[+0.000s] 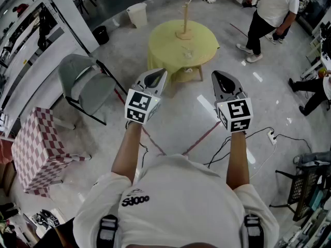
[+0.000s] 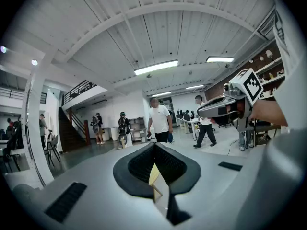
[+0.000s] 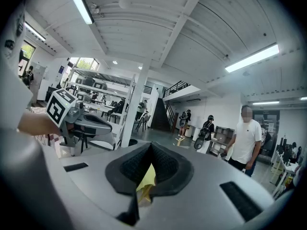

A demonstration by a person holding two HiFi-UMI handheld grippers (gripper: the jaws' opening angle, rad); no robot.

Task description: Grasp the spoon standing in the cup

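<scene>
Floor (image 1: 199,94) stretches open between table (image 1: 164,48) and right tongs (image 1: 219,76).

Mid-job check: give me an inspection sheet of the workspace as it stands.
Surface: round table with a yellow cloth, ahead of both grippers.
Job's things: small clear cup on the table; spoon too small to tell.
Clutter: wooden stand on the table.
Grippers: left gripper and right gripper shut, empty, held side by side.
Cables: cables on the floor, to a power strip.
Surroundings: grey chair, checkered box, people.
</scene>
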